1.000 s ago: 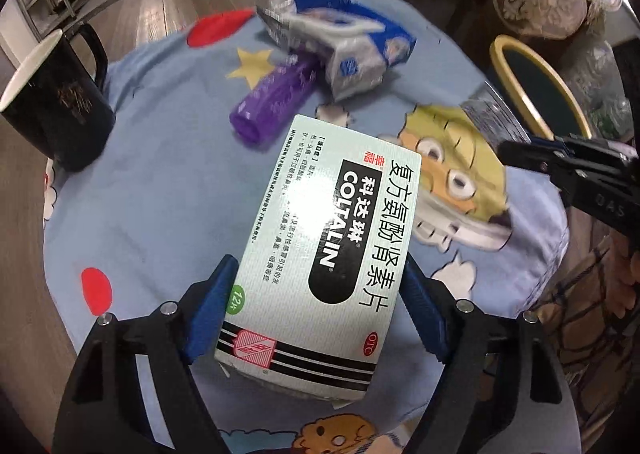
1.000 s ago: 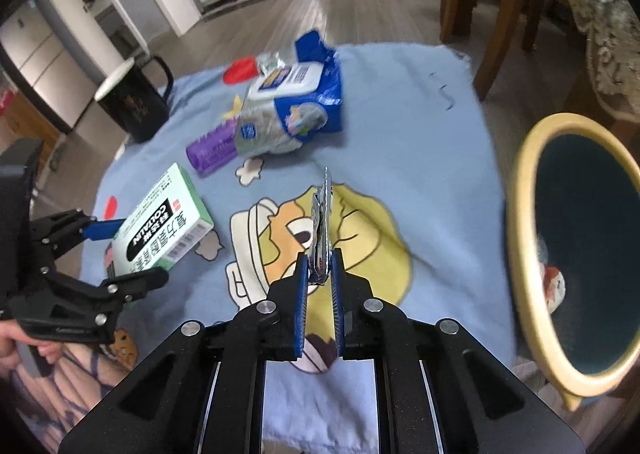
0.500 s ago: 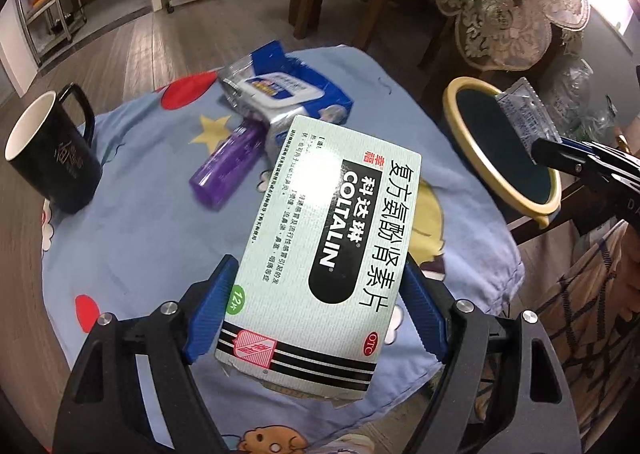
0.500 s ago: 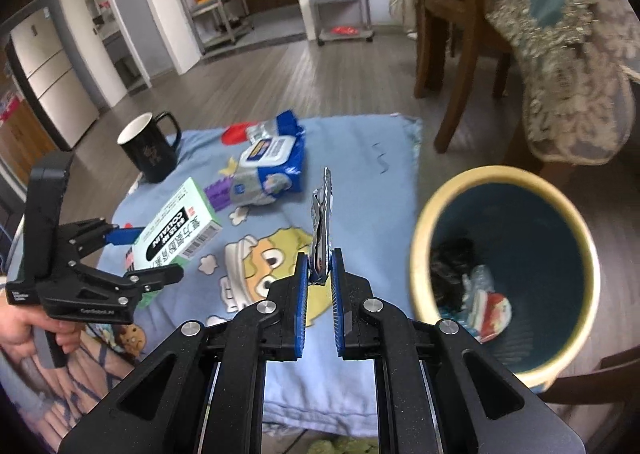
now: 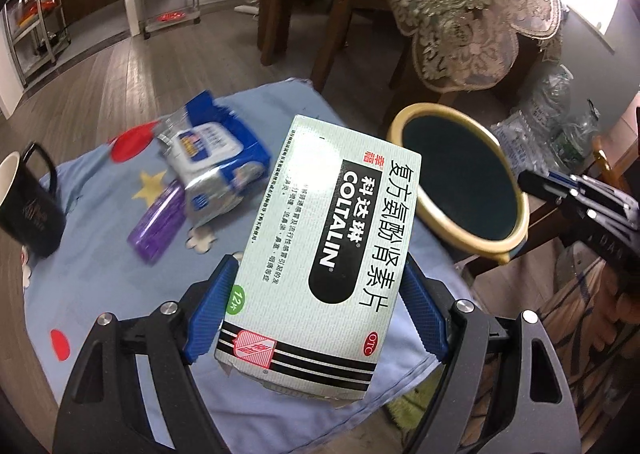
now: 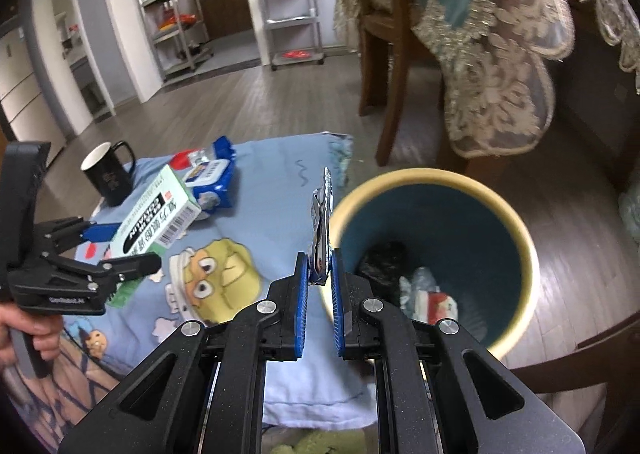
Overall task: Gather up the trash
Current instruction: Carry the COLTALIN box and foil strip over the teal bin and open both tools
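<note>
A: Left gripper — status?

B: Pads clamped on the flanks of the medicine box, held lifted above the blue cloth. Box projects forward past the fingertips, tilted toward the bin, which sits ahead and right of them. Not over the opening yet.

A: Ahead-left of those fingers?

B: Purple tube and wipes pack lying on the cloth, touching or nearly so. Black mug at far left, at the cloth's edge. None of these is gripped.

A: Right gripper?

B: Fingers pinched on a thin foil wrapper, standing edge-on between them. Bin rim just right of the fingertips; the wrapper looks to be at the rim, not clearly over the opening.

A: Progress?

B: Bin already holds some trash: dark lump, crumpled pieces. Two items in hand, unreleased. Judgement: roughly midway. Remaining: drop wrapper, drop box, then fetch tube and wipes pack. The mug is probably not trash.
</note>
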`<state>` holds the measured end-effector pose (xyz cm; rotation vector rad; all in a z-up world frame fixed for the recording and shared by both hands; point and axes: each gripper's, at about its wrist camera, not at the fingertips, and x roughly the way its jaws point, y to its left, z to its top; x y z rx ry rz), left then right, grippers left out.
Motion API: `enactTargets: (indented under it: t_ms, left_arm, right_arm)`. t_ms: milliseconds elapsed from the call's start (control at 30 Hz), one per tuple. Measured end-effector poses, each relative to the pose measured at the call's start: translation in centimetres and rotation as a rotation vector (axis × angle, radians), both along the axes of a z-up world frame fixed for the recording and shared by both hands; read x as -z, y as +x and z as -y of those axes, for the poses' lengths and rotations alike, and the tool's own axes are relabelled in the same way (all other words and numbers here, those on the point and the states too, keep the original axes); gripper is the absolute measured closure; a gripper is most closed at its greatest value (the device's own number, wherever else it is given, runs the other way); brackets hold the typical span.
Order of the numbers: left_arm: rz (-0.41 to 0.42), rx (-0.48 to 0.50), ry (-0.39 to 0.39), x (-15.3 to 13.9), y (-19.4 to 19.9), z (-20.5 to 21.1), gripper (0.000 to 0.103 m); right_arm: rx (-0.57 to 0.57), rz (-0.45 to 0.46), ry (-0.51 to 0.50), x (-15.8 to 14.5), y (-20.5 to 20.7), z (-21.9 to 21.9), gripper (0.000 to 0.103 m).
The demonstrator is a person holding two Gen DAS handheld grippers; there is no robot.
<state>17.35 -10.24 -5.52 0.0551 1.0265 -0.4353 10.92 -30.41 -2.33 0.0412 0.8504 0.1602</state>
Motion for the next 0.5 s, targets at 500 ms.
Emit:
enactTargets:
  t_ms: [500]
  left_arm:
    - [0.025, 0.104, 0.017, -0.4, 0.5, 7.5, 0.024]
  right_arm:
    - [0.113, -0.065, 0.023, 2.3, 0.0, 4.8, 0.091]
